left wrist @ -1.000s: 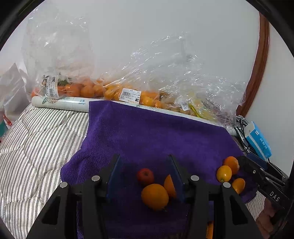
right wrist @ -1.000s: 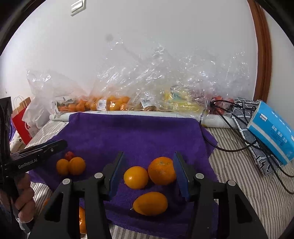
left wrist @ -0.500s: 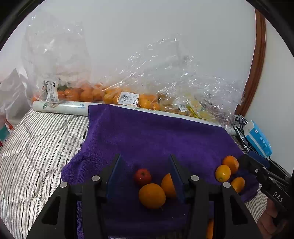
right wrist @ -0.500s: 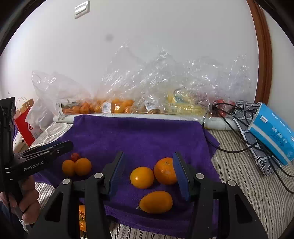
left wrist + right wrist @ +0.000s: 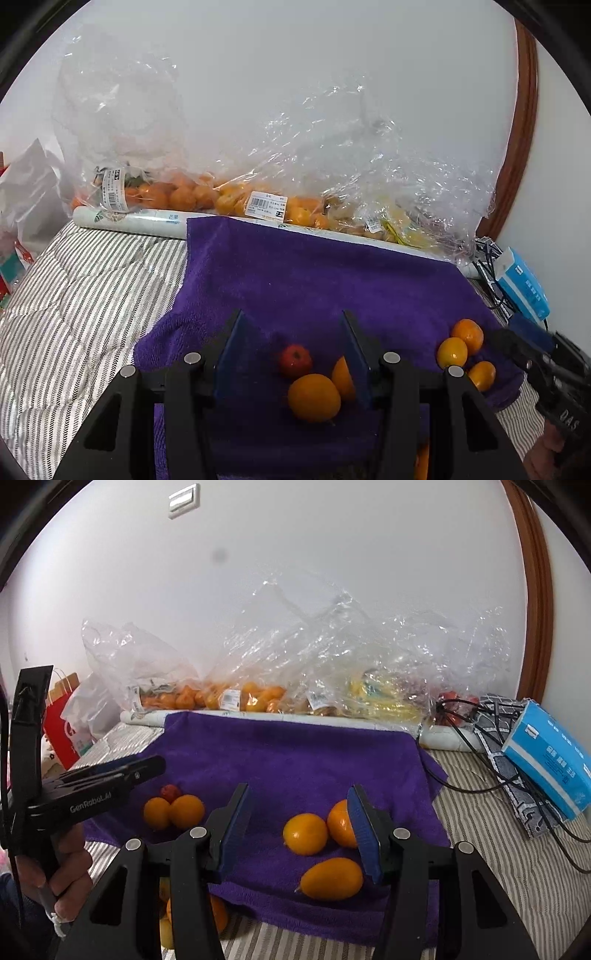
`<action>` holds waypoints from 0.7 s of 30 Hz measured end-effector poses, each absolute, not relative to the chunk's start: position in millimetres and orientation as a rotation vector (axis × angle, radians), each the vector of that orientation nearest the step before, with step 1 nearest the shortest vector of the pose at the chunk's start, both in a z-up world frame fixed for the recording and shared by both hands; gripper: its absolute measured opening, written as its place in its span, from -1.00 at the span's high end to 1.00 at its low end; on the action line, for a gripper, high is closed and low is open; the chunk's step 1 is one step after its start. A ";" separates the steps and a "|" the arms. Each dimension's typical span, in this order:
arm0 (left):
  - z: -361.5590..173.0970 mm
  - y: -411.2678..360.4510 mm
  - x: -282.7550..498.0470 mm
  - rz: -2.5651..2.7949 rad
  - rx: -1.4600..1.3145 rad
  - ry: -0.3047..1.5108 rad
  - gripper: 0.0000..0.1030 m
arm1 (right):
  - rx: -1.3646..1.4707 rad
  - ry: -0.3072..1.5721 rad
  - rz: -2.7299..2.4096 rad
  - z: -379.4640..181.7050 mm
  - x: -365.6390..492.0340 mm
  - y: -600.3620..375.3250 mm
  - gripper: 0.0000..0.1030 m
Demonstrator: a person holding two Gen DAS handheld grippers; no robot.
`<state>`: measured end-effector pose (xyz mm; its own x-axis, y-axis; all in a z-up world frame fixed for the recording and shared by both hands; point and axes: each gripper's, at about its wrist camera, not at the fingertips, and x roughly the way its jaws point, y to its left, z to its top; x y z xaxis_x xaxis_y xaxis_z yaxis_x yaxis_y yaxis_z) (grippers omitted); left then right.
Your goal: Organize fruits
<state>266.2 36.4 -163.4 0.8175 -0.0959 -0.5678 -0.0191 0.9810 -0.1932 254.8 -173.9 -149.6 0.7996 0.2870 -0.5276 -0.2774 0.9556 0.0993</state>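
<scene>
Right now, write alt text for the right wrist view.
The right gripper hangs open over a purple towel with three orange fruits between and below its jaws, touching none. The left gripper reaches toward two oranges and a small red fruit; bagged fruit lines the wall.

Fruits (image 5: 305, 833) on towel (image 5: 295, 753); bags (image 5: 258, 672) behind

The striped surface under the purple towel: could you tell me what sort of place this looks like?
Probably a bedroom at home, not a lab: the purple terry towel lies on a grey-striped quilted bed cover, with clear plastic grocery bags of fruit against a plain white wall.
</scene>
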 end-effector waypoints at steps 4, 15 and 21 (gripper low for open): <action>-161.6 38.2 265.0 -0.032 -0.197 0.603 0.05 | 0.001 0.628 0.303 -154.5 242.7 -168.5 -0.03; -155.1 37.8 257.7 -0.035 -0.192 0.568 0.05 | -0.028 0.733 0.411 -178.6 202.0 -129.7 -0.03; -153.5 48.8 258.8 -0.027 -0.242 0.569 0.04 | -0.063 0.804 0.405 -195.1 205.8 -116.6 -0.02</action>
<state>258.8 48.8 -153.5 0.8428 -0.0915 -0.5304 -0.0418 0.9713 -0.2340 205.8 -116.6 -195.1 0.6215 0.3282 -0.7113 -0.3758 0.9216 0.0969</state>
